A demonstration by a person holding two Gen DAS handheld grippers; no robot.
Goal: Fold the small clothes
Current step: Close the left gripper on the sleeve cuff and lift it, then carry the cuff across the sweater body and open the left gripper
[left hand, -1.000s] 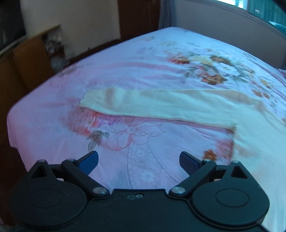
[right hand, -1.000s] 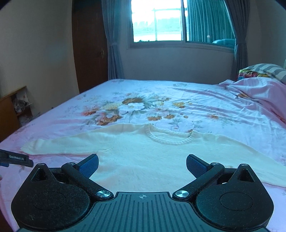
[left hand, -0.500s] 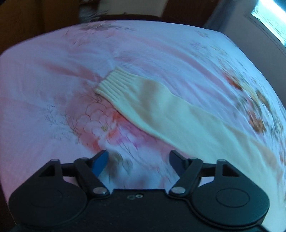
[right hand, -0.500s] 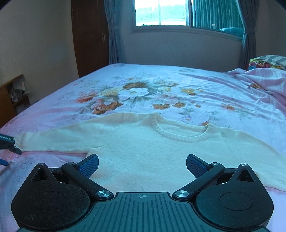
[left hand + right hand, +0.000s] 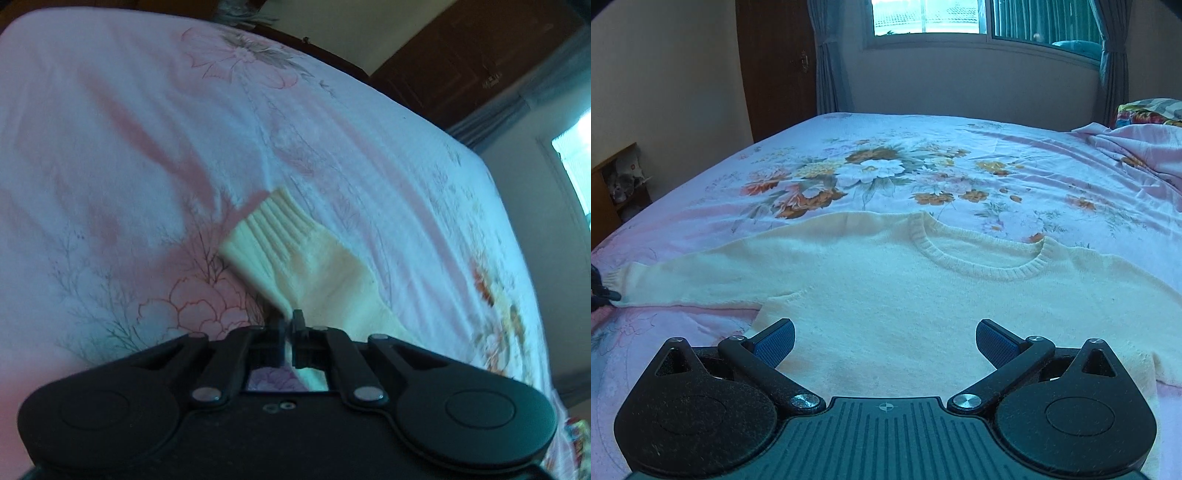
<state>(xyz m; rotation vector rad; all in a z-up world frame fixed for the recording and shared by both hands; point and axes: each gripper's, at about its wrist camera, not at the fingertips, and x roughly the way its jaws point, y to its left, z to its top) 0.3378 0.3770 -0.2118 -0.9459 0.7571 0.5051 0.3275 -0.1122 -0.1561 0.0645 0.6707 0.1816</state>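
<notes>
A cream knit sweater (image 5: 886, 288) lies flat, front up, on the floral bed sheet (image 5: 886, 162), its neckline away from me. Its left sleeve (image 5: 306, 273) stretches out to the side and ends in a ribbed cuff (image 5: 266, 229). My left gripper (image 5: 290, 325) is shut on the sleeve's near edge just behind the cuff; it also shows at the left edge of the right wrist view (image 5: 602, 295). My right gripper (image 5: 884, 339) is open and empty, hovering above the sweater's lower body.
A rumpled pink blanket (image 5: 1137, 147) and a striped pillow (image 5: 1156, 110) lie at the far right of the bed. A wooden shelf unit (image 5: 613, 192) stands at the bed's left side. A dark door (image 5: 775, 66) and a curtained window (image 5: 979, 22) are behind.
My left gripper has moved in along the sleeve toward the cuff and closed on the sleeve edge. My right gripper has moved slightly forward over the sweater and stays open.
</notes>
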